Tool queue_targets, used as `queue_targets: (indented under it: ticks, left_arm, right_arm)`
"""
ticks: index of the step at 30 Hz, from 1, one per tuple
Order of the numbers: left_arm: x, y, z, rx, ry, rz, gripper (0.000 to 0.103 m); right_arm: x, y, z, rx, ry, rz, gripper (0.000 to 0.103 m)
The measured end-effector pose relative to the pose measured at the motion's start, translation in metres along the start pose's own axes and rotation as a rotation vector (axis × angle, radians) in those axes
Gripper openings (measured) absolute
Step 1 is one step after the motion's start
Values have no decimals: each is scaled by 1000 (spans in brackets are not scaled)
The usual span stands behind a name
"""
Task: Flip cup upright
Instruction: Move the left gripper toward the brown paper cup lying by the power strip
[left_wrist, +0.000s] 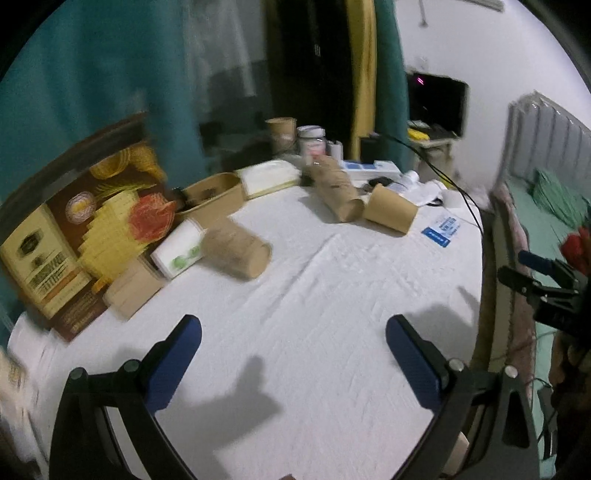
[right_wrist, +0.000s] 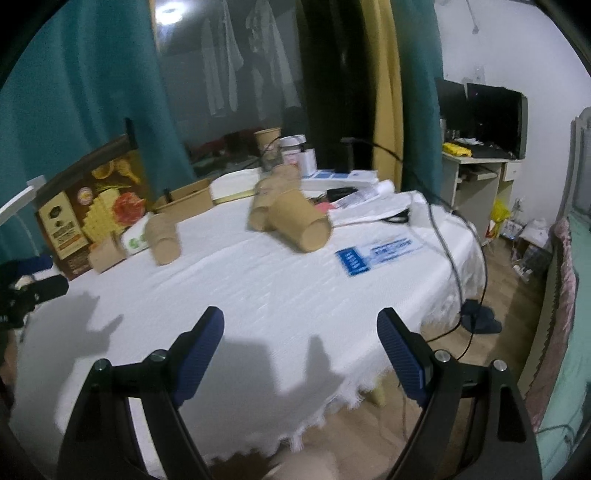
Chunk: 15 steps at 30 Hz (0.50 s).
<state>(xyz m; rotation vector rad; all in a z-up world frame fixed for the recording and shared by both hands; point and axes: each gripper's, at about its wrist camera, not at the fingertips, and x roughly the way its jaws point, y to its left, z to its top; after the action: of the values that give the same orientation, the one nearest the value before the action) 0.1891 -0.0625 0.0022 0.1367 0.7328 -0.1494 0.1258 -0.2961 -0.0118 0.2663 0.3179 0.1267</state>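
Observation:
Three brown paper cups lie on their sides on the white tablecloth (left_wrist: 314, 314). In the left wrist view one cup (left_wrist: 236, 249) lies left of centre, a second cup (left_wrist: 338, 194) lies farther back and a third cup (left_wrist: 389, 212) lies to its right. In the right wrist view they show as the left cup (right_wrist: 162, 238), the back cup (right_wrist: 271, 199) and the nearest cup (right_wrist: 301, 223). My left gripper (left_wrist: 293, 332) is open and empty, well short of the cups. My right gripper (right_wrist: 301, 326) is open and empty above the table's front edge.
A printed box (left_wrist: 85, 225) and small cartons stand at the table's left. An upright paper cup (left_wrist: 282, 134), a jar (left_wrist: 312, 142), books and papers crowd the back. A black cable (right_wrist: 448, 254) runs over the right edge. A blue card (right_wrist: 352, 262) lies on the cloth.

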Motion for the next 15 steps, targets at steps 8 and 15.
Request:
queue_targets:
  ticks: [8, 15]
  left_arm:
    - [109, -12, 86, 31, 134, -98, 100]
    - [201, -15, 158, -49, 214, -170, 99]
  right_arm:
    - [58, -47, 45, -6, -13, -44, 83]
    - [99, -83, 78, 62, -59, -40, 83]
